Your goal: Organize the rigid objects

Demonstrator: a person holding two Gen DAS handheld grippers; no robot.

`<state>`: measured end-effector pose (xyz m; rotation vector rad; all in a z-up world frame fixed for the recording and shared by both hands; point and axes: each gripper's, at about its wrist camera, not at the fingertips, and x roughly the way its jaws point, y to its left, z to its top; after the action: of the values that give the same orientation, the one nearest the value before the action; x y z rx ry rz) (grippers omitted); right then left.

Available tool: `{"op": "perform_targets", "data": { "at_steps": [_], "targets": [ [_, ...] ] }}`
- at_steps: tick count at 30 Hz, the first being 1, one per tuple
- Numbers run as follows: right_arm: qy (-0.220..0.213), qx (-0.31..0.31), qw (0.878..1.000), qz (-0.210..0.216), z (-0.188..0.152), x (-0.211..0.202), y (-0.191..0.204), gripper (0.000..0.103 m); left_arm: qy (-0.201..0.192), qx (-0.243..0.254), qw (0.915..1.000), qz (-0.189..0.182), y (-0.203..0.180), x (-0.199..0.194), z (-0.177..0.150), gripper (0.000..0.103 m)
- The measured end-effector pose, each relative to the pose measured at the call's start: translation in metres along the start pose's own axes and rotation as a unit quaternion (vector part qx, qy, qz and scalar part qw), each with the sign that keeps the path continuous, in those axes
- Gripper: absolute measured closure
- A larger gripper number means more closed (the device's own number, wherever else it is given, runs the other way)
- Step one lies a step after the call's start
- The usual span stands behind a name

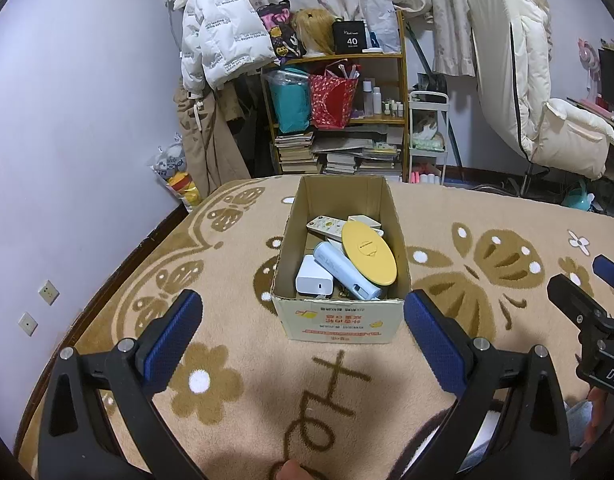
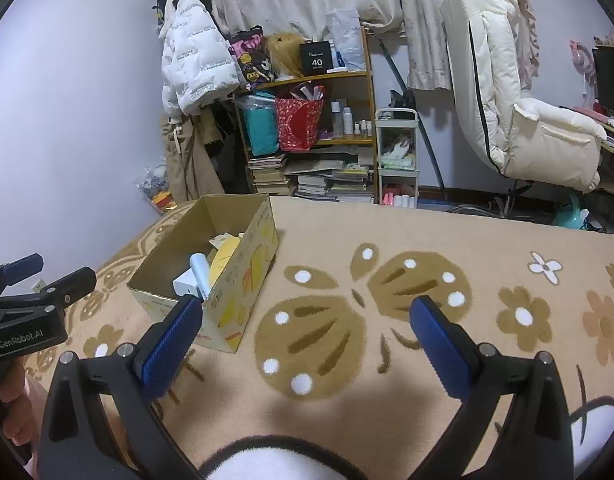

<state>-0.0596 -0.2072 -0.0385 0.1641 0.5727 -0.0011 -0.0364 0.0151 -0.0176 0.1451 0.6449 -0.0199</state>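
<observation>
An open cardboard box (image 1: 339, 322) stands on the beige patterned blanket, straight ahead in the left wrist view. It holds a yellow oval disc (image 1: 369, 252), a light-blue cylinder (image 1: 345, 270), a white charger block (image 1: 314, 281) and a white remote (image 1: 326, 225). My left gripper (image 1: 303, 328) is open and empty, just short of the box's near wall. My right gripper (image 2: 307, 324) is open and empty over the bare blanket, to the right of the box (image 2: 243, 276). Each gripper shows at the edge of the other's view.
The blanket (image 2: 387, 240) with brown butterflies and flowers covers the surface. Behind it stand a wooden shelf (image 1: 403, 92) with bags, bottles and book stacks, a white puffer jacket (image 1: 219, 36), a small white cart (image 1: 427, 136) and a cream padded chair (image 1: 547, 112).
</observation>
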Motion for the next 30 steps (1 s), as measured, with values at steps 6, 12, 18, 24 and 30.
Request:
{"op": "perform_targets", "data": {
  "at_steps": [6,12,18,24,30],
  "targets": [
    [0.001,-0.004,1.000,-0.002,-0.001,0.000,0.001,0.000,0.000,0.000,1.0000,0.000,0.000,0.000,0.000,0.003],
    [0.000,-0.012,1.000,-0.001,0.000,-0.002,-0.004,0.000,0.001,-0.001,1.0000,0.000,0.001,0.000,-0.001,0.003],
    [0.004,-0.003,1.000,0.001,0.004,-0.003,-0.018,0.000,0.001,-0.001,1.0000,-0.001,0.001,-0.003,0.000,0.003],
    [0.006,-0.003,1.000,0.001,0.004,-0.002,-0.021,0.000,-0.007,-0.007,1.0000,0.000,0.002,-0.005,0.000,0.003],
    [0.006,-0.004,1.000,0.003,0.004,-0.002,-0.021,0.000,-0.004,-0.015,0.9999,-0.004,0.006,-0.006,0.001,0.003]
  ]
}}
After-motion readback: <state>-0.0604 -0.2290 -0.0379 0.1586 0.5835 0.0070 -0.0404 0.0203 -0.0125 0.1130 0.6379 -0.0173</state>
